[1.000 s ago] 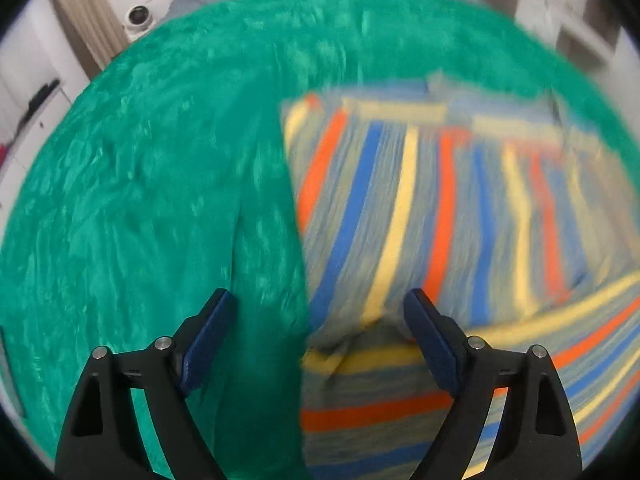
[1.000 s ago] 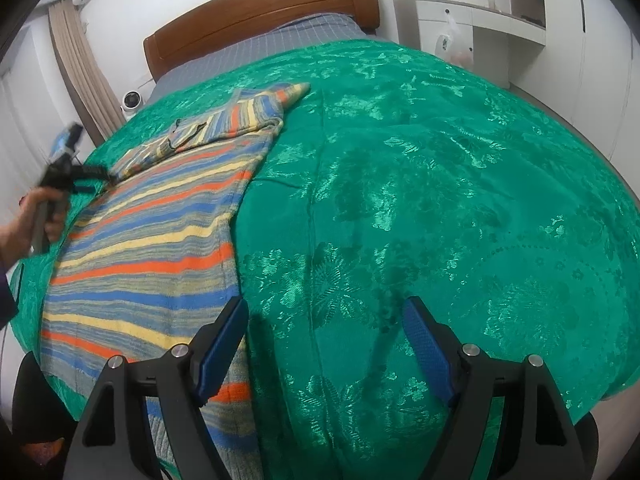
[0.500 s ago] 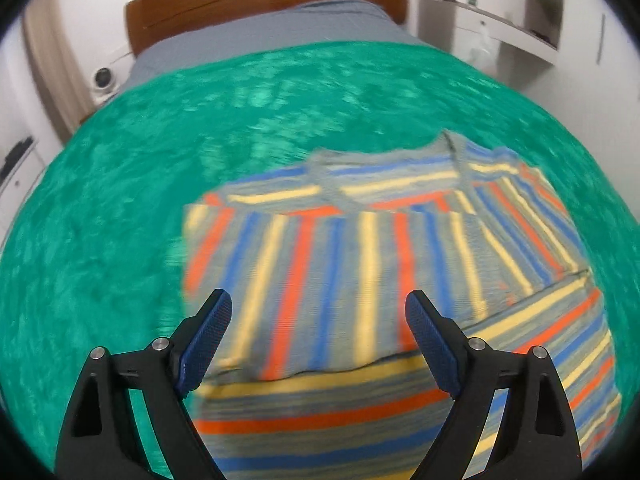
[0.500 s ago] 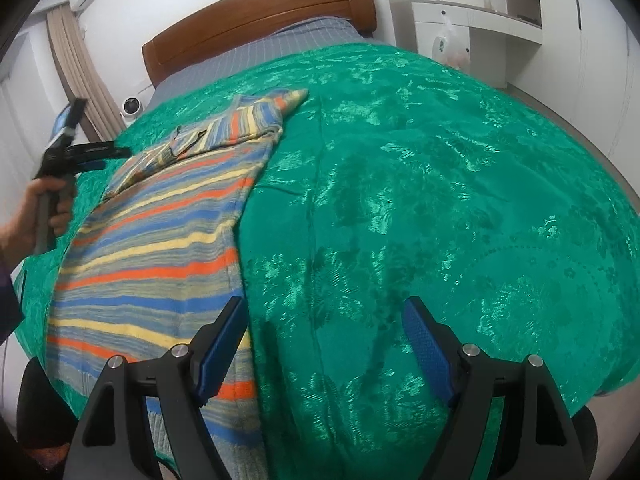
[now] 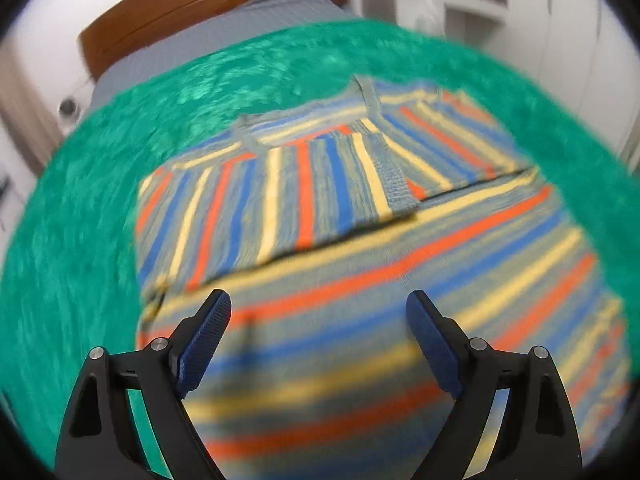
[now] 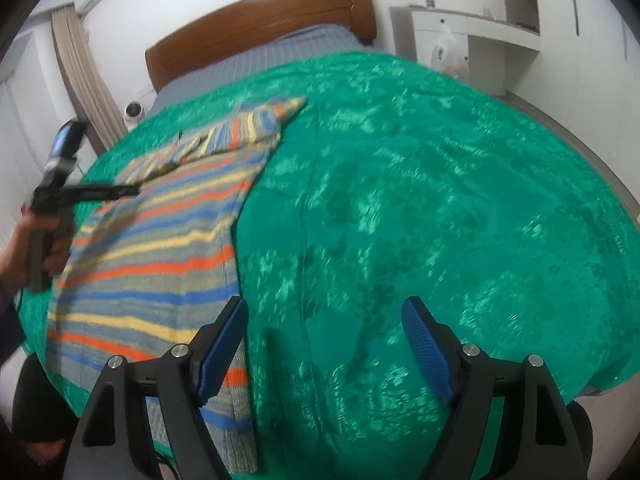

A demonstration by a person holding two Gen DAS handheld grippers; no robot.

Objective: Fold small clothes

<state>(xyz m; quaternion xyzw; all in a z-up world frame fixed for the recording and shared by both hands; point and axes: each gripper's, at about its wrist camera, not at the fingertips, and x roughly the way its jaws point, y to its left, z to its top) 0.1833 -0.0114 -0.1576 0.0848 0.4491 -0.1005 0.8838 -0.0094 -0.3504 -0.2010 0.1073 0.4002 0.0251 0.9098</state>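
On the bed: a green bedspread point(image 6: 420, 200) with a shiny flower pattern covers almost the whole mattress.
Garment: a striped sweater point(image 5: 360, 280) in orange, blue, yellow and grey lies flat on the bedspread, on the side of the bed near the person's left hand.
Fold: both sleeves are laid across the chest part, and their cuffs meet near the middle; the collar points toward the headboard point(image 6: 260, 28).
Lower hem: it reaches the near edge of the bed and hangs a little over it.
Left gripper point(image 5: 318, 334): it is above the body part of the sweater and is tilted down toward it; the fingers are spread wide and nothing is between them. The picture from it is blurred.
Left hand point(image 6: 44, 248): it grips the handle of that gripper, over the left edge of the sweater.
Right gripper point(image 6: 324, 340): it is above bare bedspread, just beside the right edge of the sweater; the fingers are apart and hold nothing.
Room: a beige curtain point(image 6: 84, 92) hangs at the left of the headboard, white cupboards point(image 6: 480, 36) stand at the right.
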